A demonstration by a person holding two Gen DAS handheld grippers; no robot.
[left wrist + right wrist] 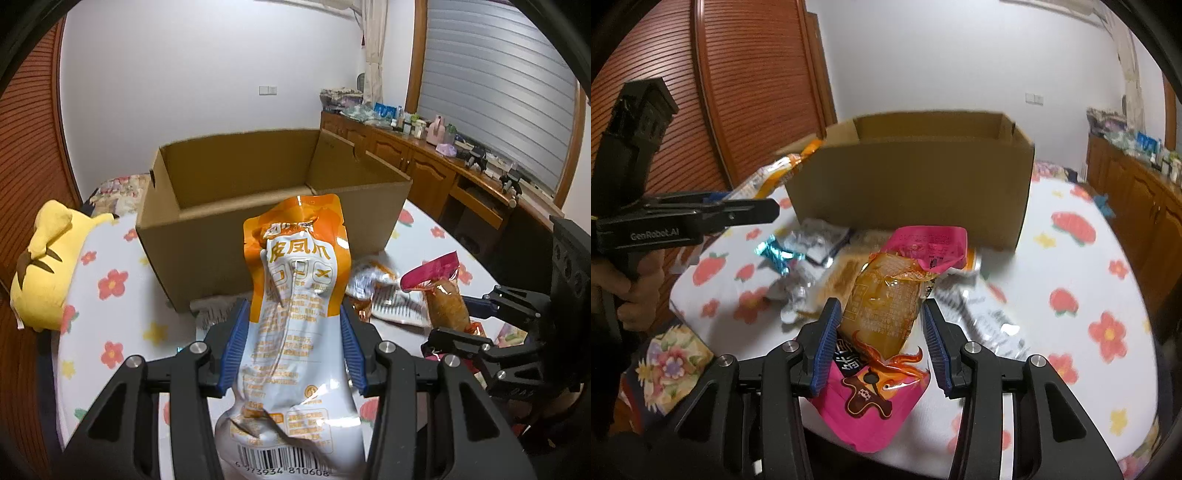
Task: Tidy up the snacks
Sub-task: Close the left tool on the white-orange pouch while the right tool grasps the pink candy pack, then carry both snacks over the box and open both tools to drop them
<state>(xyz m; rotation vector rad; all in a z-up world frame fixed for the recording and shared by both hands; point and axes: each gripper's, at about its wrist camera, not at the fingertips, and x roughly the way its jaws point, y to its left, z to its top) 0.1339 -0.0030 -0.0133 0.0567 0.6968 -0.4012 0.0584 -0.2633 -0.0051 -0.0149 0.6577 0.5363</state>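
Left gripper (291,328): blue pads clamp an orange-and-white snack pouch (295,325) about midway along its length; the pouch stands upright, its barcode end nearest the lens and its orange top reaching up in front of the box wall.
Right gripper (879,328): blue pads close on a pink-and-clear snack packet (882,306); its left pad presses the packet, the right pad's contact is hard to tell; the pink lower end hangs toward the lens.
Cardboard box (221,236): open-topped, flaps up, set on the flowered cloth beyond both grippers; its near wall faces them and its inside looks bare where it shows.
Loose snacks (809,254): silver and orange wrappers lie in a heap on the cloth between the grippers and the near box wall, some touching its base.
Flowered cloth (1071,295): bare stretch on the right of the box in the right wrist view.
Yellow plush toy (40,266): lies at the cloth's left edge, apart from the box.
Person's hand (624,288): grips the left gripper's handle, seen from the right wrist view.
Wooden cabinets (417,162): run along the far right, well apart from the box.
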